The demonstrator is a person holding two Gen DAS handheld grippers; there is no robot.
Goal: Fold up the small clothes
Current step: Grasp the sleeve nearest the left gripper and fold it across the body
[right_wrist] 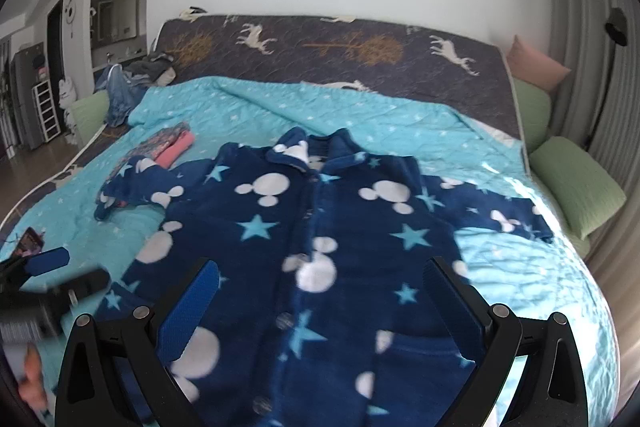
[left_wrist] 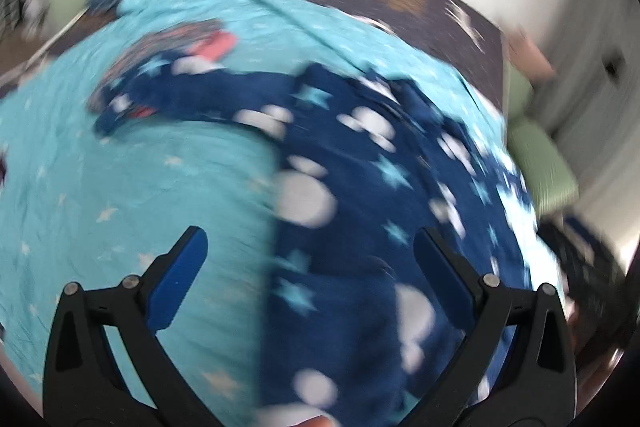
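The right gripper (right_wrist: 320, 303) hangs wide, empty, over the jacket (right_wrist: 320, 247) spread on the quilt (right_wrist: 500, 267). The left gripper (left_wrist: 312, 267), also wide, hovers at the jacket's edge.

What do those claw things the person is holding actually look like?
Each is a black plastic claw with two fingers that spread in a V. The left gripper and the right gripper look alike: flat blue pads line the inner face of each finger, and small round silver pins mark the joints. No cables or sleeves show.
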